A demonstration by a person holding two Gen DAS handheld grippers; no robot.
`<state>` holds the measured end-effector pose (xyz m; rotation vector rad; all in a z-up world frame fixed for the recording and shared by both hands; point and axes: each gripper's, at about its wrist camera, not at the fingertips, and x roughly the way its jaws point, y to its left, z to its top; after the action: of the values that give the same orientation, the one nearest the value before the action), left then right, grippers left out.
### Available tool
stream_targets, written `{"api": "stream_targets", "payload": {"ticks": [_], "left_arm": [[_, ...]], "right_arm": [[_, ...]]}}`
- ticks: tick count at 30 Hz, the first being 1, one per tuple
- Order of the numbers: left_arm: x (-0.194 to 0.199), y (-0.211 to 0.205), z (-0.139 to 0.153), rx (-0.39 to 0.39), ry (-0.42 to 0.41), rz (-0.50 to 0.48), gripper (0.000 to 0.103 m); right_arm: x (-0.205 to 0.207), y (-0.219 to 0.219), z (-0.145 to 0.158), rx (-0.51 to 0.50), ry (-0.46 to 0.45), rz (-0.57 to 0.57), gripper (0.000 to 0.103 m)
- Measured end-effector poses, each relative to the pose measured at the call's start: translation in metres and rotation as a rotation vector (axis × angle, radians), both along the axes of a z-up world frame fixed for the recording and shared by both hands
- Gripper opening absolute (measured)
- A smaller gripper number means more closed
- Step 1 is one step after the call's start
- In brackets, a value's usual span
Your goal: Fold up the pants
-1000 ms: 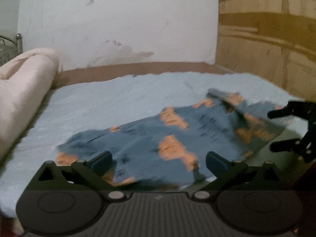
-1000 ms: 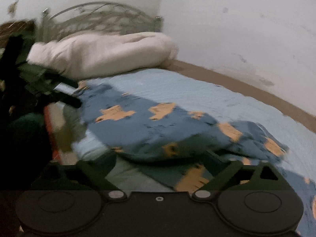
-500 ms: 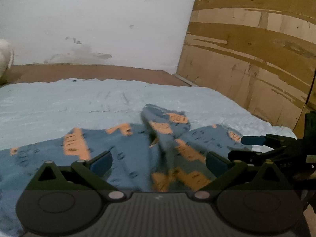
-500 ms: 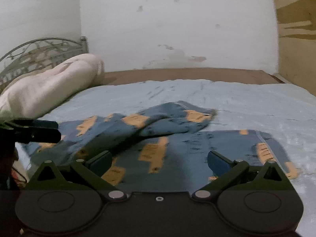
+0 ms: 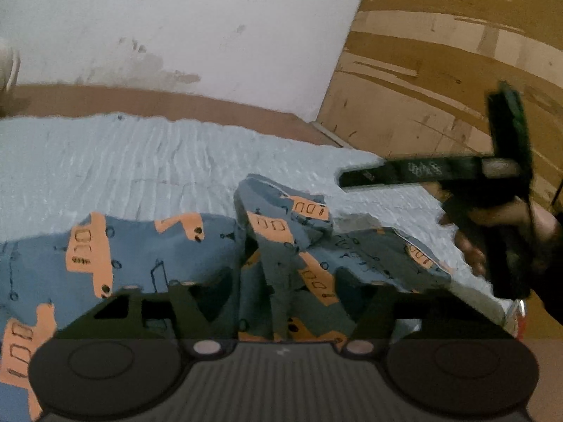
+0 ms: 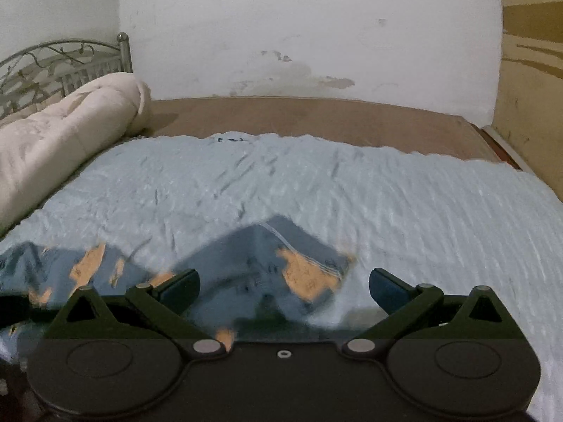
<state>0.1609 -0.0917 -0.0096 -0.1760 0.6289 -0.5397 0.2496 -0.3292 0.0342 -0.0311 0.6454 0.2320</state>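
Both grippers gape over the pants [image 5: 147, 246], left [image 5: 285, 302], right [image 6: 284, 286]; bunched ridge at centre frame could crease into the fold.

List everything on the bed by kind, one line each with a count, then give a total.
Blue pants with orange vehicle print: 1
Rolled cream quilt: 1
Light blue textured bedsheet: 1
Total: 3
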Motion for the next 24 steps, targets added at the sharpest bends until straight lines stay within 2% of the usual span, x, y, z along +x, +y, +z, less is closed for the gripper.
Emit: {"api": "stream_targets", "payload": {"ticks": [3, 5, 8, 11, 16, 17, 20, 24], "left_arm": [[0.005, 0.002, -0.002, -0.013, 0.031, 0.016, 0.039], [0.006, 0.002, -0.002, -0.02, 0.043, 0.019, 0.022], [0.006, 0.002, -0.002, -0.033, 0.051, 0.005, 0.007], [0.002, -0.001, -0.001, -0.03, 0.037, -0.006, 0.002], [-0.005, -0.01, 0.004, -0.019, 0.003, -0.037, 0.001], [-0.006, -0.012, 0.006, -0.015, -0.005, -0.043, 0.001], [-0.009, -0.018, 0.009, -0.001, -0.03, -0.058, 0.0], [-0.012, -0.023, 0.011, 0.009, -0.051, -0.073, 0.0]], "right_arm": [[0.029, 0.025, 0.004, -0.024, 0.013, 0.013, 0.092], [0.046, 0.043, 0.005, -0.04, 0.033, 0.033, 0.089], [0.068, 0.073, -0.001, -0.079, 0.091, 0.08, 0.083], [0.084, 0.097, -0.01, -0.13, 0.149, 0.107, 0.078], [0.102, 0.118, -0.027, -0.22, 0.268, 0.116, 0.072], [0.104, 0.118, -0.029, -0.233, 0.278, 0.109, 0.066], [0.105, 0.112, -0.027, -0.253, 0.28, 0.08, 0.03], [0.092, 0.088, -0.013, -0.215, 0.225, 0.033, 0.006]]}}
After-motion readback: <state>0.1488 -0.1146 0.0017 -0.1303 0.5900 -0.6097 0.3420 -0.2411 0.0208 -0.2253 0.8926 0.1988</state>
